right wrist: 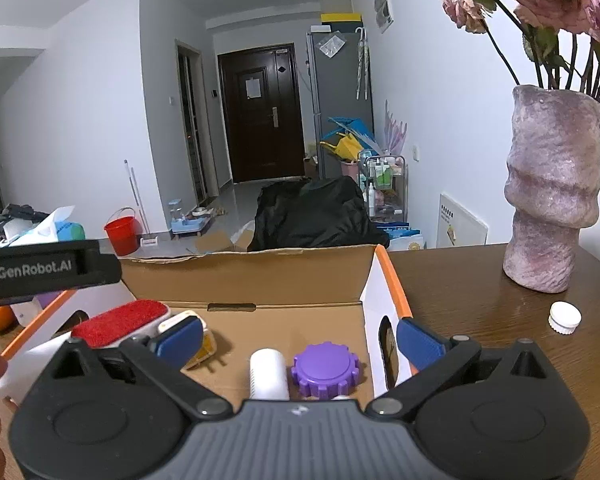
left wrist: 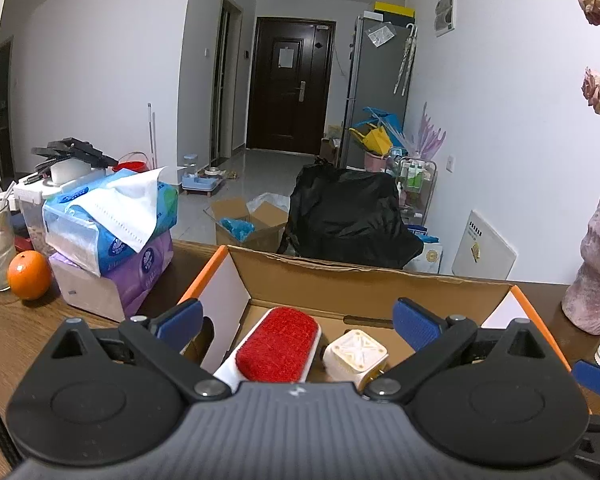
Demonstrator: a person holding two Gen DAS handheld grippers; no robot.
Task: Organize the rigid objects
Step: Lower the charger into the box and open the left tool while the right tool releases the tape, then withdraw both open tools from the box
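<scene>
Both grippers, left (left wrist: pixel 298 316) and right (right wrist: pixel 300 338), are hanging spread and empty over the cardboard box (right wrist: pixel 260 268) holding 4 items; a white cap (right wrist: pixel 565 317) is waiting near the table's right edge.

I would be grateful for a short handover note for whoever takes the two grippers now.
Left gripper: open, empty, over the left part of the cardboard box.
Right gripper: open, empty, over the right part of the box.
In the box: red lint brush, cream square plug, white cylinder, purple gear-shaped lid.
Left, I think: the small white cap on the table by the pink vase, right of the box.
</scene>
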